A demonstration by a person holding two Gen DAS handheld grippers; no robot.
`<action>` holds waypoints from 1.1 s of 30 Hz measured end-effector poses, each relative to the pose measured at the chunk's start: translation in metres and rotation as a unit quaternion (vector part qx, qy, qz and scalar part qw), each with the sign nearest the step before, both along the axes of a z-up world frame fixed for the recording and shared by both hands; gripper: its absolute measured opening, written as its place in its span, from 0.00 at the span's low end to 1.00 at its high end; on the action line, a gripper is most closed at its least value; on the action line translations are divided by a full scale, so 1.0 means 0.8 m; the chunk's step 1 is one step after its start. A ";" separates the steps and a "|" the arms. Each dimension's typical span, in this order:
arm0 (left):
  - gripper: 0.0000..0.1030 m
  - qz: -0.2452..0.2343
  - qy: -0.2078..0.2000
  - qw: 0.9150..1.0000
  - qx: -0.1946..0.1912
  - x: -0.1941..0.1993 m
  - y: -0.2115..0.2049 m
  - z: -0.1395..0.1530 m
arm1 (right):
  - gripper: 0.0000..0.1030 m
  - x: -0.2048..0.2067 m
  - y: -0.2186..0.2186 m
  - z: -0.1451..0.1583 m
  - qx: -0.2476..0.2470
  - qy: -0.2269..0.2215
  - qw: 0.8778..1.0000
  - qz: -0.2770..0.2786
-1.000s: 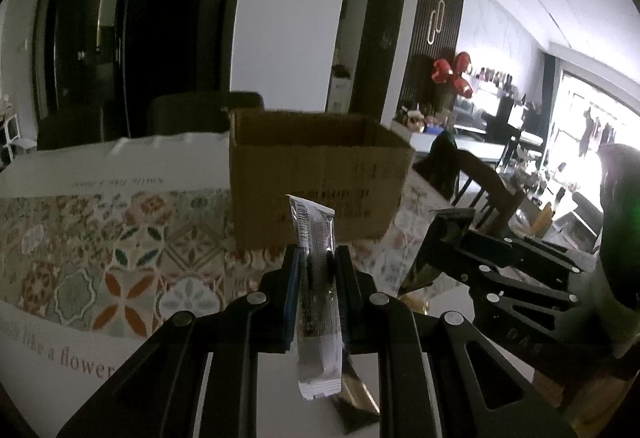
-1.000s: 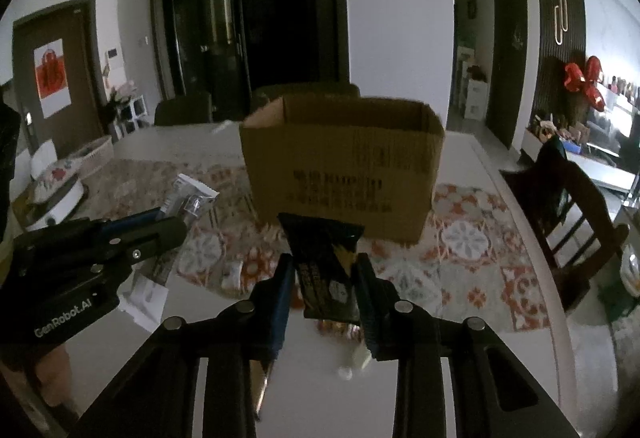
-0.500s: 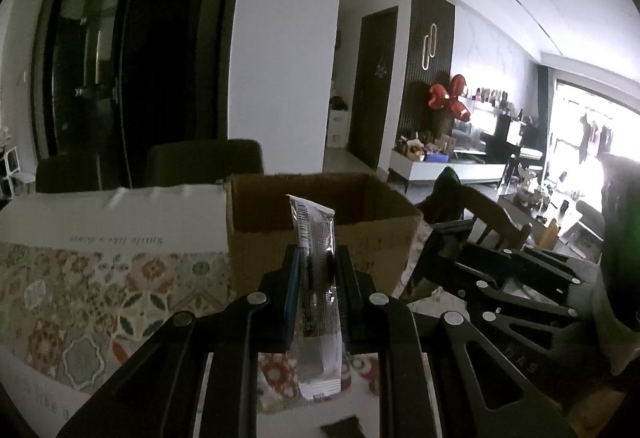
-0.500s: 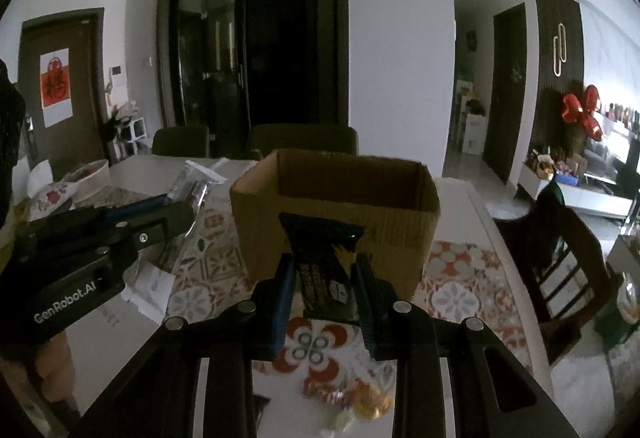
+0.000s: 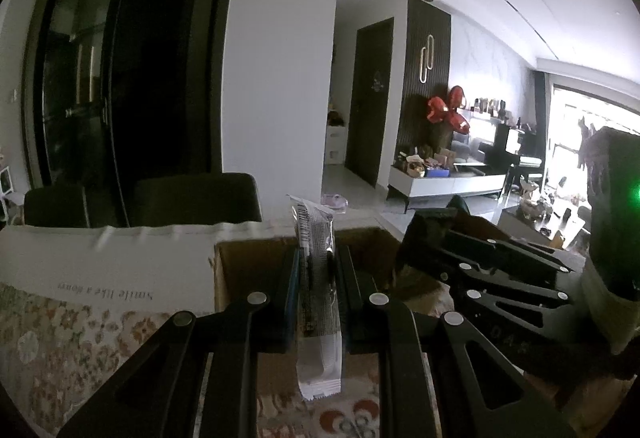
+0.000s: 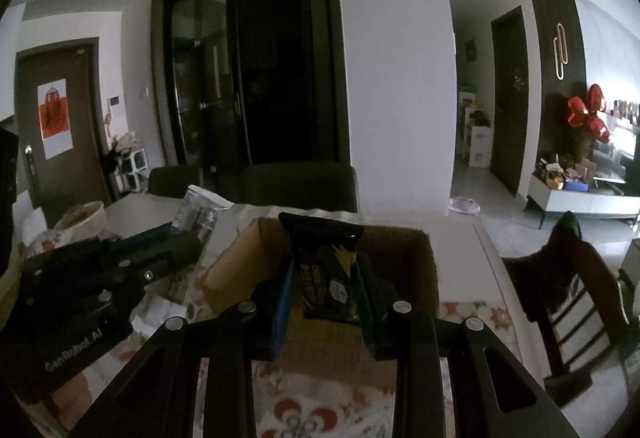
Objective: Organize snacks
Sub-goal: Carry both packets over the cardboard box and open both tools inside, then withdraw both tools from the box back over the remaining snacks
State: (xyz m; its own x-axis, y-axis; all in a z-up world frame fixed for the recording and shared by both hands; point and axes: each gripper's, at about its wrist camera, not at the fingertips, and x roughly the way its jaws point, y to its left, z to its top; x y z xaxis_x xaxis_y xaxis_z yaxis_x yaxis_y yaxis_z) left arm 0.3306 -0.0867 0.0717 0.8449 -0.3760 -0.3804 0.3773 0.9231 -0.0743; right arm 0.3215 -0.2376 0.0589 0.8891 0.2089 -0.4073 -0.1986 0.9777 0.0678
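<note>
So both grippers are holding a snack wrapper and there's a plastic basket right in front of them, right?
Nearly. Both grippers do hold snacks: the left gripper pinches a silver-and-white wrapper and the right gripper a black wrapper. But the container in front is a brown cardboard box, open at the top, not a plastic basket. The right wrist view shows it best.

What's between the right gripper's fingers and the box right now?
Only the black snack bar it grips, poised over the cardboard box; nothing else shows between them in the right wrist view.

Box [image 6: 416, 270] on table [image 6: 492, 278], chairs [image 6: 300, 186] behind it, another chair [image 6: 568, 278] right of table, bowl [image 6: 82, 216] far left
</note>
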 end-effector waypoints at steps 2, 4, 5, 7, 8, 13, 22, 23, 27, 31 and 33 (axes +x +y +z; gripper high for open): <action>0.17 0.003 0.002 1.000 0.000 0.014 -0.004 0.002 | 0.29 0.012 -0.002 0.001 -0.001 -0.002 1.000 -0.002; 0.17 0.007 0.005 1.000 0.001 0.029 -0.006 0.003 | 0.29 0.026 -0.003 0.002 0.001 0.000 1.000 -0.005; 0.17 0.006 0.009 1.000 0.002 0.037 -0.008 0.002 | 0.29 0.034 -0.005 0.001 0.004 0.003 1.000 -0.004; 0.17 0.003 0.018 1.000 0.003 0.052 -0.011 0.000 | 0.29 0.049 -0.007 -0.002 0.010 0.016 1.000 -0.002; 0.17 0.002 0.022 1.000 0.004 0.059 -0.013 -0.004 | 0.29 0.058 -0.009 -0.006 0.013 0.024 1.000 0.001; 0.18 0.002 0.047 0.999 0.010 0.092 -0.021 -0.024 | 0.29 0.088 -0.017 -0.024 0.017 0.054 0.998 -0.006; 0.59 0.034 0.036 0.998 0.028 0.091 -0.018 -0.037 | 0.34 0.107 -0.027 -0.055 0.024 0.097 0.995 -0.006; 0.62 0.039 0.035 0.998 0.031 0.089 -0.016 -0.036 | 0.39 0.107 -0.027 -0.057 0.022 0.100 0.995 -0.009; 0.68 0.060 0.034 0.997 0.040 0.073 -0.003 -0.036 | 0.52 0.096 -0.027 -0.057 0.015 0.094 0.995 -0.023; 0.72 0.069 0.030 0.996 0.044 0.051 0.006 -0.034 | 0.56 0.070 -0.023 -0.049 0.005 0.075 0.996 -0.039; 0.73 0.073 0.028 0.996 0.048 0.036 0.009 -0.033 | 0.59 0.054 -0.021 -0.044 0.001 0.066 0.997 -0.043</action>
State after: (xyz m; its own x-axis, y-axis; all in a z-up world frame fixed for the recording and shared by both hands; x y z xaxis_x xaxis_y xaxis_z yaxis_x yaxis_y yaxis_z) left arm 0.3598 -0.0796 0.0451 0.8643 -0.2105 -0.4568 0.2366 0.9716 -0.0002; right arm 0.3645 -0.2541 0.0240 0.8420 0.1353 -0.5222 -0.1029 0.9905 0.0907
